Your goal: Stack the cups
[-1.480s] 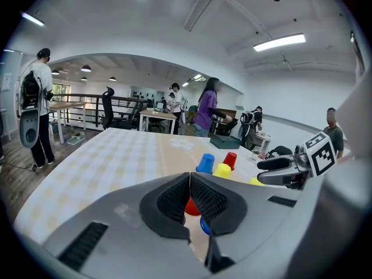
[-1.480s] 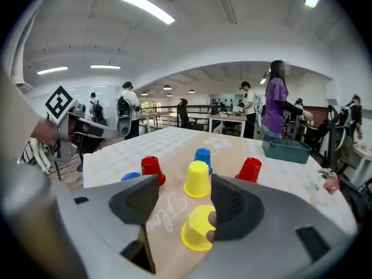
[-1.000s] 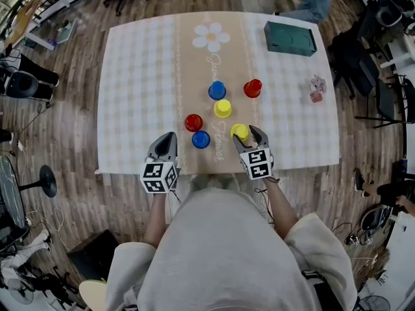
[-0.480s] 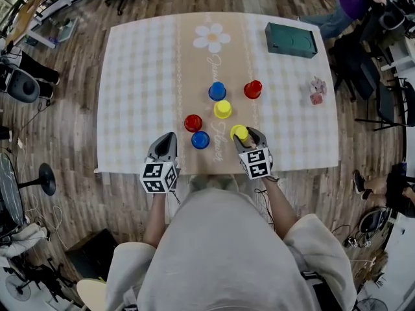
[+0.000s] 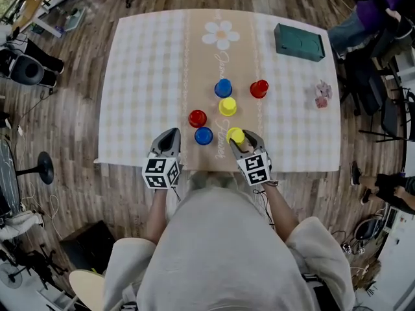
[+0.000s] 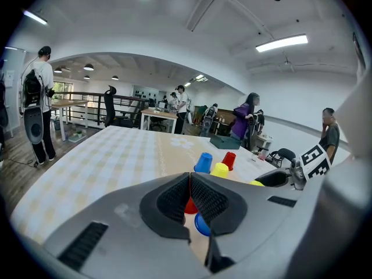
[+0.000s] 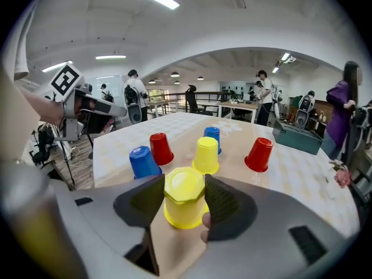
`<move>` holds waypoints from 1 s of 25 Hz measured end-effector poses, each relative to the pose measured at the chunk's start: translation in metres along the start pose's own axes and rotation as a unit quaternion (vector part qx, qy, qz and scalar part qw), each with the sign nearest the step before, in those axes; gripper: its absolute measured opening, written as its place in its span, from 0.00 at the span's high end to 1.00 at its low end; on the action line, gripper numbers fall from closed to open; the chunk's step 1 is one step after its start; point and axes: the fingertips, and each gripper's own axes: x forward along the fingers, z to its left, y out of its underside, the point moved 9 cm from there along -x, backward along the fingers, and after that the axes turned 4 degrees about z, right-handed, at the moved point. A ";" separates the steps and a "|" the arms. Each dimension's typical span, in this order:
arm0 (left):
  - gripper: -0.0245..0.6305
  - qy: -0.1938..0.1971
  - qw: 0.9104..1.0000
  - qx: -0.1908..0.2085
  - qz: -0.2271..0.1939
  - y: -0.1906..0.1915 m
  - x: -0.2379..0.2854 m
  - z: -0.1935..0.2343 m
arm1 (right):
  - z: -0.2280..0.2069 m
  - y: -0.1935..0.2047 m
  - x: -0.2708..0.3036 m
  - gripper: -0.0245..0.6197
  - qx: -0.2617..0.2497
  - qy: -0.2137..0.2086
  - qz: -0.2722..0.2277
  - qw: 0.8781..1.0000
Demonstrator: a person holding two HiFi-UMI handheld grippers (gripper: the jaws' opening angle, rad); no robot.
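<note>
Right gripper [image 7: 183, 192] grips inverted yellow cup [image 7: 185, 205], axis seemingly vertical; left gripper [image 6: 190, 183] closed, empty.

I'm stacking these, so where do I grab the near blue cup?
I'd pinch the near blue cup across its side wall, coming from the near edge with the left gripper opened: it stands upside down, narrow end up, a red cup just behind.

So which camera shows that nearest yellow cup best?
The right gripper view: the yellow cup sits large and centred, the right gripper closed on its sides. The head view shows only its top; the left gripper view catches just a yellow sliver.
</note>
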 end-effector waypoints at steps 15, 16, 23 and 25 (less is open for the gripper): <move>0.94 -0.022 1.000 -0.014 -0.007 0.009 -0.016 0.004 | 0.065 0.000 0.004 0.62 -0.076 -0.097 0.015 0.992; 0.94 -0.023 1.000 -0.015 -0.007 0.010 -0.018 0.005 | 0.068 0.001 0.004 0.62 -0.079 -0.102 0.015 0.992; 0.94 -0.037 0.999 -0.025 -0.008 0.008 -0.020 0.014 | 0.079 -0.006 0.018 0.62 -0.097 -0.131 0.019 0.986; 0.94 -0.041 0.999 -0.027 -0.008 0.007 -0.022 0.017 | 0.082 -0.009 0.021 0.62 -0.103 -0.137 0.021 0.985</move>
